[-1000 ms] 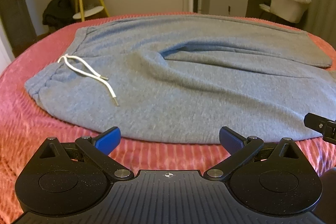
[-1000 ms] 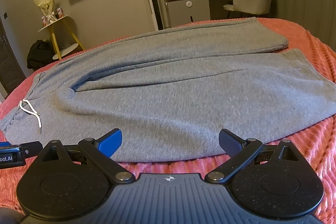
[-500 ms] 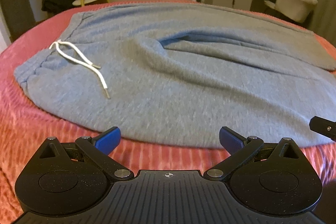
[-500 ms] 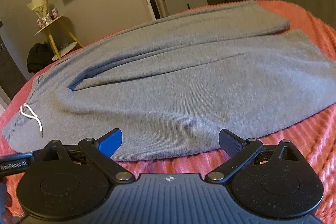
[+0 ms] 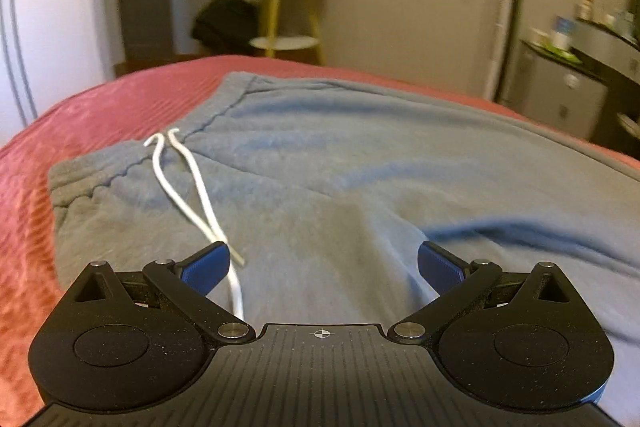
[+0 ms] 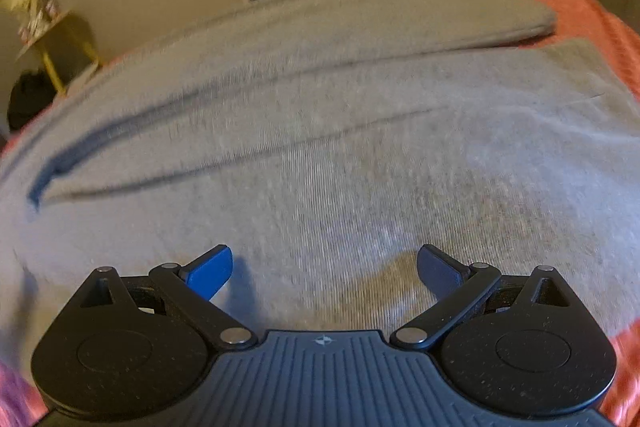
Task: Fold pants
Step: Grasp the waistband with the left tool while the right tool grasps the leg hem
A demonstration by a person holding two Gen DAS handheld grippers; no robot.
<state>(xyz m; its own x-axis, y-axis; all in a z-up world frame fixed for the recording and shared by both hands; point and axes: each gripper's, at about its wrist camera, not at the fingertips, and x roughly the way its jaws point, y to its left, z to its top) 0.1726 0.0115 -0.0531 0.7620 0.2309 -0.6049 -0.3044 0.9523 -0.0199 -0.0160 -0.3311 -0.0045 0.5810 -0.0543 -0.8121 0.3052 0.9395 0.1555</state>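
- The grey pants (image 5: pixel 360 179) lay spread flat on a bed covered by a ribbed red bedspread (image 5: pixel 80 115), filling most of both wrist views.
- The fabric was a soft, fleecy sweatshirt knit, light grey with a bluish cast in the left wrist view.
- The gathered waistband (image 5: pixel 132 163) sat at the left end, with a stitched seam running just inside it.
- A white drawstring (image 5: pixel 188 187) came out of the waistband in two strands and trailed across the front toward the left gripper (image 5: pixel 323 263), one strand passing just beside its left blue pad (image 5: pixel 206 267).
- Long, shallow folds crossed the cloth; a darker crease marked where one leg (image 6: pixel 360 15) lay against the other, seen in the right wrist view.
- The leg cuffs ended near the far right edge of the bed.
- The left gripper was spread wide over the upper front of the pants, holding nothing.
- The right gripper (image 6: pixel 324 267) was likewise spread wide over a leg, gripping nothing.
- The right wrist view was blurred.
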